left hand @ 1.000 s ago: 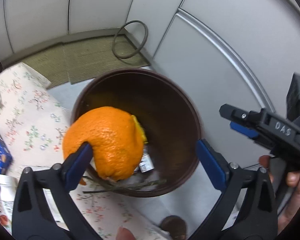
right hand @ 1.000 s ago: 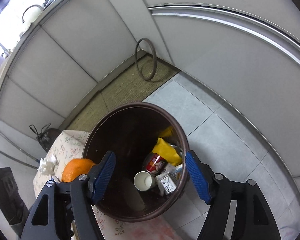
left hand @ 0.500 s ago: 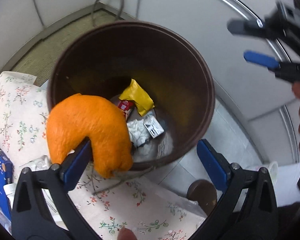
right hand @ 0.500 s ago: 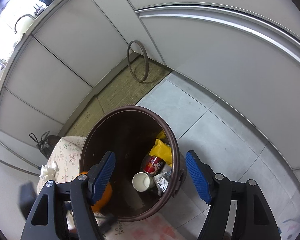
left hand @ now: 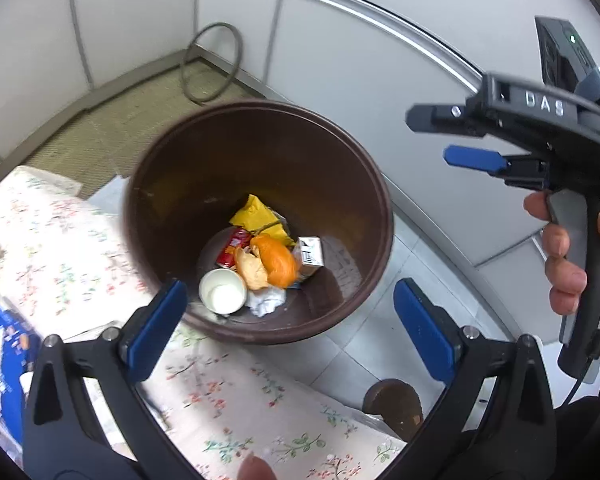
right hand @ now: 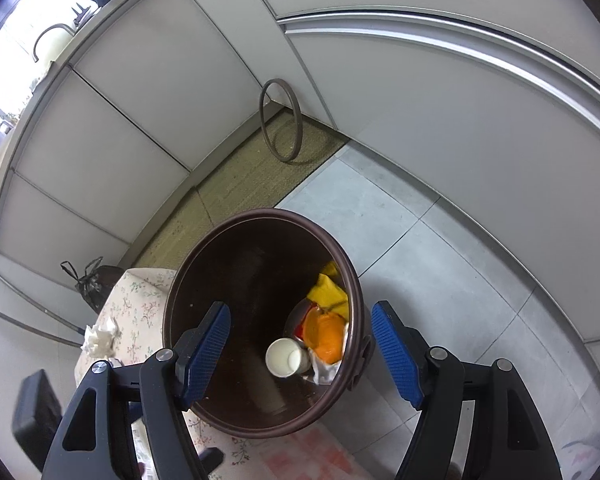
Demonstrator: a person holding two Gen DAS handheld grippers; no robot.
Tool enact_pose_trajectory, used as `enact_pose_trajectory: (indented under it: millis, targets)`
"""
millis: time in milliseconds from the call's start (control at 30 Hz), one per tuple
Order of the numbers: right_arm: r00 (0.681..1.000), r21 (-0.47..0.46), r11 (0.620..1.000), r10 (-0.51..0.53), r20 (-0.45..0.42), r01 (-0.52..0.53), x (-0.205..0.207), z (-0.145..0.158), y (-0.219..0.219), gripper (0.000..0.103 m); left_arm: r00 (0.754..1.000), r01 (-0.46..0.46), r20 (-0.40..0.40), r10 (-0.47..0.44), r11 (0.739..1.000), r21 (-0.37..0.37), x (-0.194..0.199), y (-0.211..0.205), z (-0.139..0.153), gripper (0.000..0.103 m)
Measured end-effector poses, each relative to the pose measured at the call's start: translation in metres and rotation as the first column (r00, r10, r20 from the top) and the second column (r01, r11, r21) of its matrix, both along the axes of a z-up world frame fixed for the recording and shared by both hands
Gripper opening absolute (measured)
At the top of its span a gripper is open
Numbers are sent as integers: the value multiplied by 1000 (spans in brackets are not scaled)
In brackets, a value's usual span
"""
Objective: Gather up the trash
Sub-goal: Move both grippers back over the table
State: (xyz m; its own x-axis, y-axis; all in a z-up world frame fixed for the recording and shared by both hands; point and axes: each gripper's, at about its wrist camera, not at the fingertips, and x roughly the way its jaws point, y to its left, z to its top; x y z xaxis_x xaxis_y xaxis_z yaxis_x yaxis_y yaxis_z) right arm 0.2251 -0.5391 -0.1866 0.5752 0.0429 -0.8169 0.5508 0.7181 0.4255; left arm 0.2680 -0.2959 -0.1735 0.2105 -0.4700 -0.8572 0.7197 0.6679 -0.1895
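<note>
Orange peel gone from left gripper since 0.5 s ago, now lying in brown bin among wrappers, beside paper cup.

Left wrist: jaws spread wide, empty. Risk: bin near table edge, careless swing could tip it.

Right wrist: right gripper wide apart, holding nothing, above bin; crumpled tissue on table uncollected.

floor: grey tile | brown bin, woven mat on it
</note>
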Motion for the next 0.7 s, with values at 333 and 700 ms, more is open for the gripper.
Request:
enact_pose_trajectory:
  millis: [333, 700]
  targets:
    - [995, -88, 991, 95, -21, -96, -5, 26, 32, 75, 978, -197, 74, 197, 980, -8, 3, 103, 39, 103]
    - [958, -169, 943, 281, -60, -287, 1, 56, 116, 76, 921, -376, 134, 366, 924, 61, -6, 219, 65, 103]
